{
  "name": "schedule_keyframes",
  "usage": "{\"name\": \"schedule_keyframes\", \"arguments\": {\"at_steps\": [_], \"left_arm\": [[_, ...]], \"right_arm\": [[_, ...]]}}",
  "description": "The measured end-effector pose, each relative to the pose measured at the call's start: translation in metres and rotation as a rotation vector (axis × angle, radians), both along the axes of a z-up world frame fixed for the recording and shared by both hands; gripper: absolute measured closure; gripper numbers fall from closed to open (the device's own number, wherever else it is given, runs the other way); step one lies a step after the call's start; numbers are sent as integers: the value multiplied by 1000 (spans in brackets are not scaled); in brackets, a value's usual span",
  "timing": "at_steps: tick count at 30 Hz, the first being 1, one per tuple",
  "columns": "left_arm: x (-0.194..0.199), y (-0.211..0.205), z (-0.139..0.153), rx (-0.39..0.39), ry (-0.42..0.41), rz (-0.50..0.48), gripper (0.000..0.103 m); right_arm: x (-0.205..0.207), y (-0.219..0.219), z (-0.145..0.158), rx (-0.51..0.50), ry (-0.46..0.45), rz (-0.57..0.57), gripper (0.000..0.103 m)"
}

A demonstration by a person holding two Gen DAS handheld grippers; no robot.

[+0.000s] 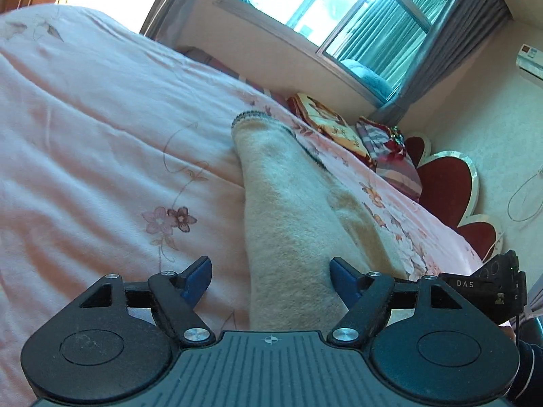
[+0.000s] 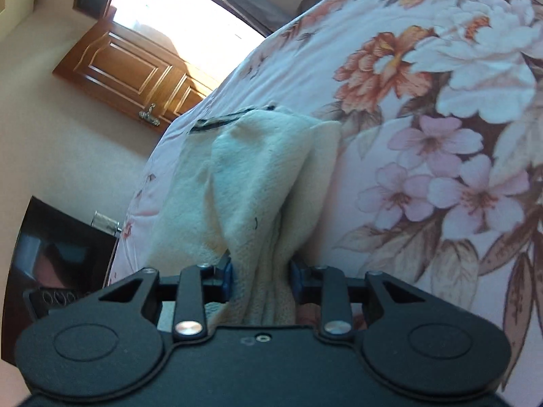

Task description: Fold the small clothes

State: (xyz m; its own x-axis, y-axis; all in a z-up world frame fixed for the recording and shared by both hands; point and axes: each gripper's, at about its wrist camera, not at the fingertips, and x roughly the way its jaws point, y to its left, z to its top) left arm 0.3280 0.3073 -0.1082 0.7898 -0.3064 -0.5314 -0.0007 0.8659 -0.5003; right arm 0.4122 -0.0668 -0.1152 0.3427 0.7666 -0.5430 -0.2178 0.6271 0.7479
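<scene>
A cream fleece garment point(image 1: 288, 203) with dark-stitched edging lies on the pink floral bedspread point(image 1: 101, 118), stretching away from me. My left gripper point(image 1: 271, 276) is open, its blue-padded fingers either side of the garment's near end without closing on it. In the right wrist view my right gripper point(image 2: 260, 279) is shut on a bunched fold of the same cream garment point(image 2: 258, 176), which rises and drapes forward over the bedspread point(image 2: 441, 135).
Folded patterned pillows or bedding point(image 1: 356, 135) and a red heart-shaped headboard point(image 1: 451, 176) lie at the bed's far end. The other gripper's body point(image 1: 488, 285) shows at the right. A wooden door point(image 2: 135, 71) and a dark cabinet point(image 2: 61, 254) stand beside the bed.
</scene>
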Motion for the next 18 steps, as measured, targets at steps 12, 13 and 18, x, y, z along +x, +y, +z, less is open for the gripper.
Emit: {"name": "schedule_keyframes", "arguments": {"at_steps": [12,13,18], "left_arm": [[-1,-24,39,31,-164,-141,28],[-1,-29,38,41,-166,-155,28],[-14,-57,37,118,-154,-243,28]], "right_arm": [[-57,3,92,-195,-334,-37,69],[-66,9,100,-200,-372,-11,69],[-102,41,97,-293,-406,151,74]]}}
